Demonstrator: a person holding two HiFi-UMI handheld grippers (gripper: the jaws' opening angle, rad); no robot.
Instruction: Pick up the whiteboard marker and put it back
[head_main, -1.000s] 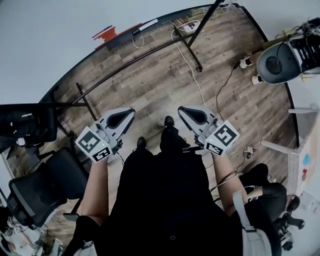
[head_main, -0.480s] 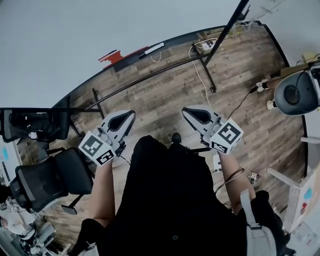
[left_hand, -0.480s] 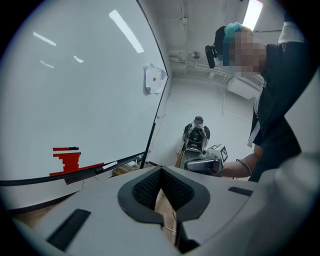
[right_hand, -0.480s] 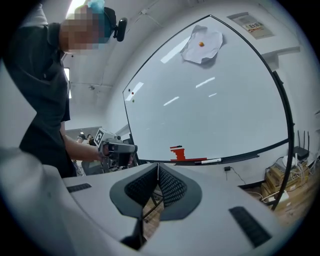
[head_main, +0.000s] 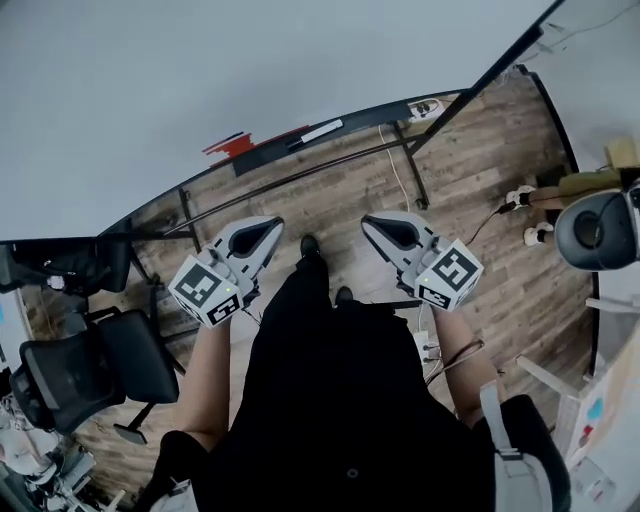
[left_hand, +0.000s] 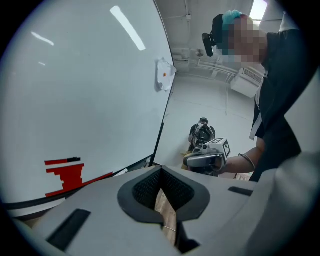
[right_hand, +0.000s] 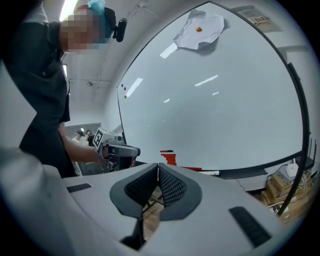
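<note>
The whiteboard marker (head_main: 318, 131), white with a dark end, lies on the tray along the bottom edge of the whiteboard (head_main: 200, 80), to the right of some red marks (head_main: 240, 146). It also shows in the left gripper view as a pale marker (left_hand: 119, 172), and in the right gripper view as a white marker (right_hand: 210, 173). My left gripper (head_main: 272, 222) and right gripper (head_main: 368, 220) are held side by side over the wood floor, short of the board. Both are shut and empty, as the left gripper (left_hand: 161, 169) and right gripper (right_hand: 158, 166) views show.
A sheet of paper (left_hand: 165, 75) is pinned high on the board. The board's stand legs (head_main: 410, 170) and cables (head_main: 395, 165) cross the floor ahead. A black office chair (head_main: 90, 370) stands at the left, and another person's shoes (head_main: 520, 200) at the right. Cardboard boxes (right_hand: 282, 192) sit under the board's right end.
The person has walked towards the whiteboard, which now fills more of the head view. Both grippers travelled forward with the body and stayed shut.
</note>
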